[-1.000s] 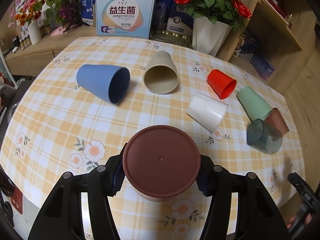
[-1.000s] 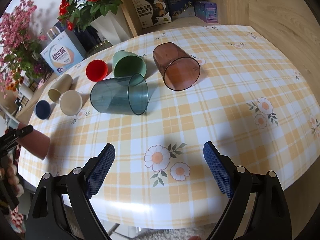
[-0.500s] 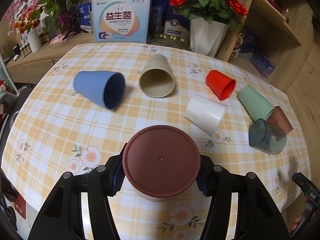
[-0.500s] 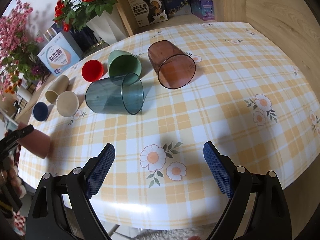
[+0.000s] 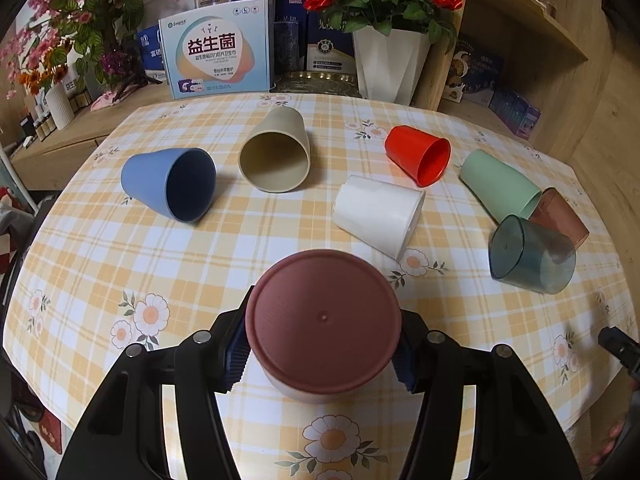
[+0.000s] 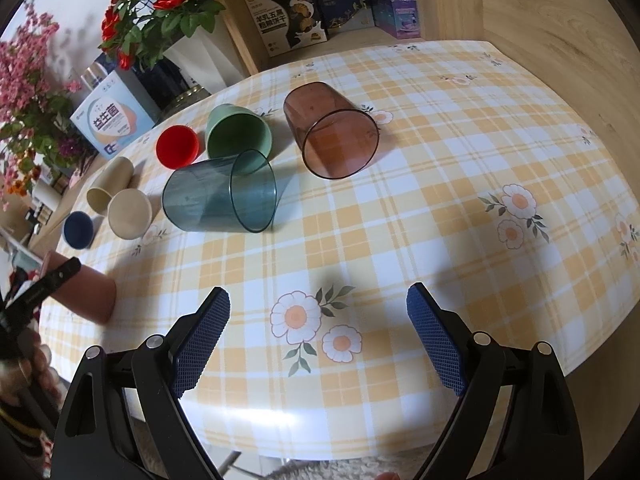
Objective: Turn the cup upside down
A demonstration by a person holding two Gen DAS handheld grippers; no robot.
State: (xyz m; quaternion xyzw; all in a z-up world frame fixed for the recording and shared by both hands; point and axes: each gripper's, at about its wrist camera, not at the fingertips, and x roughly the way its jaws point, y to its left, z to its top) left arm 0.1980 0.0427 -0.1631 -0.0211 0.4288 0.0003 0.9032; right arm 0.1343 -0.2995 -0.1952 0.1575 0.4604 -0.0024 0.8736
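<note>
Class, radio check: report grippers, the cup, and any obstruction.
Left gripper shut on pink cup, base facing camera. Right gripper open, empty, over table. Other cups lie farther back.

The left tool [image 5: 323, 344] is clamping both pads against a load; the right tool [image 6: 318, 336] is hanging spread wide.

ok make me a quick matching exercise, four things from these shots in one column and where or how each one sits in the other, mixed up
1. brown cup
2. right tongs
3. white cup
4. red cup

a. open, holding nothing
b. on its side just beyond the brown cup
c. held in the left tongs, base toward the camera
d. on its side between the beige cup and green cup

Pairs: 1-c, 2-a, 3-b, 4-d
</note>
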